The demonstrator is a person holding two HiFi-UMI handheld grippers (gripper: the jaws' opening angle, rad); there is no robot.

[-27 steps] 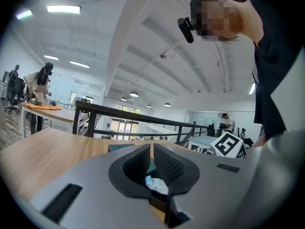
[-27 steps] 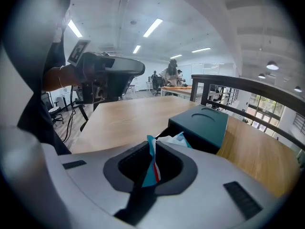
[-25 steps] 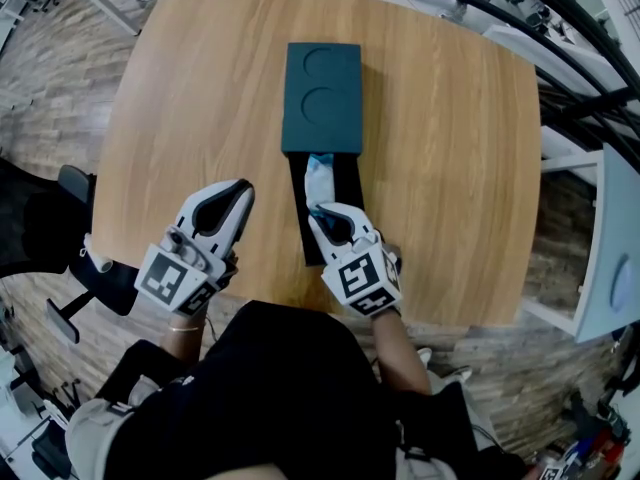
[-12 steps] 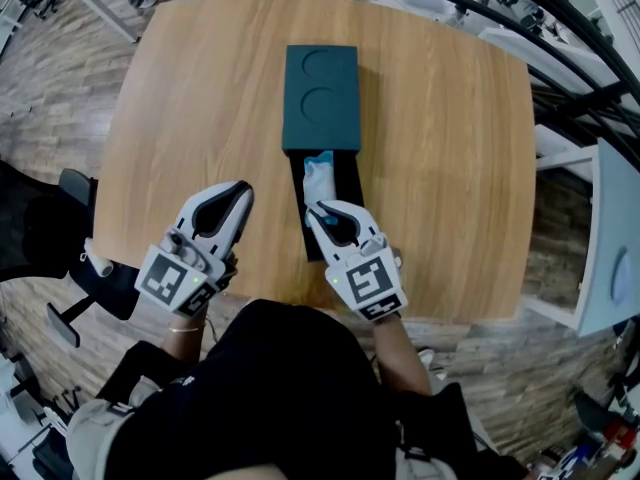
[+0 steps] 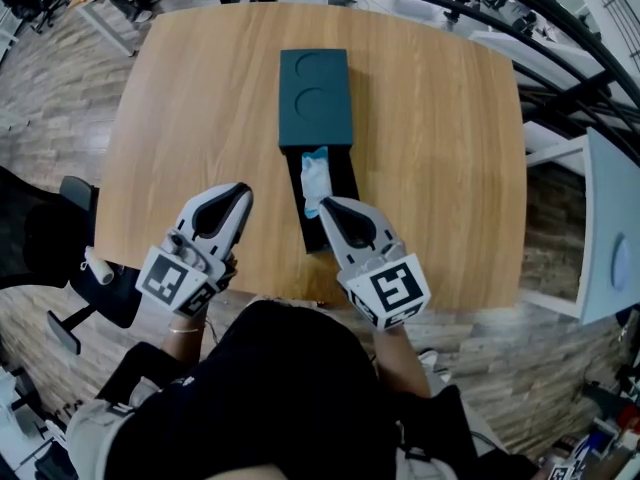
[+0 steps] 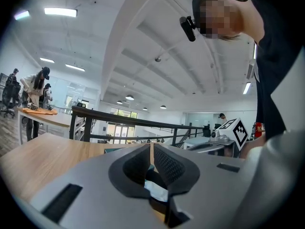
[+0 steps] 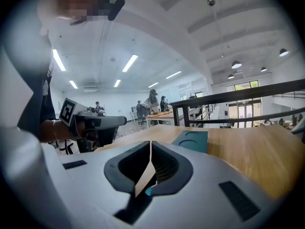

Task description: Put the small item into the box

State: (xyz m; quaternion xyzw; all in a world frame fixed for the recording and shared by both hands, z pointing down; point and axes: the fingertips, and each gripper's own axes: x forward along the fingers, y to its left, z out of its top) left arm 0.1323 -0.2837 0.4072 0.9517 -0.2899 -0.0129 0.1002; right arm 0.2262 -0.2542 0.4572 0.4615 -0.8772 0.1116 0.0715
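Right tool [image 5: 324,206] drawn back, jaws together, small item [image 5: 314,180] in box [image 5: 316,93] drawer

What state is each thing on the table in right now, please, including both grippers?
Box: lying flat, its drawer slid out toward the person.
Drawer: open, holding the small item.
Small item: lying in the drawer's far half, not gripped.
Left gripper: shut, empty, left of the drawer.
Right gripper: shut, empty, over the drawer's near end.
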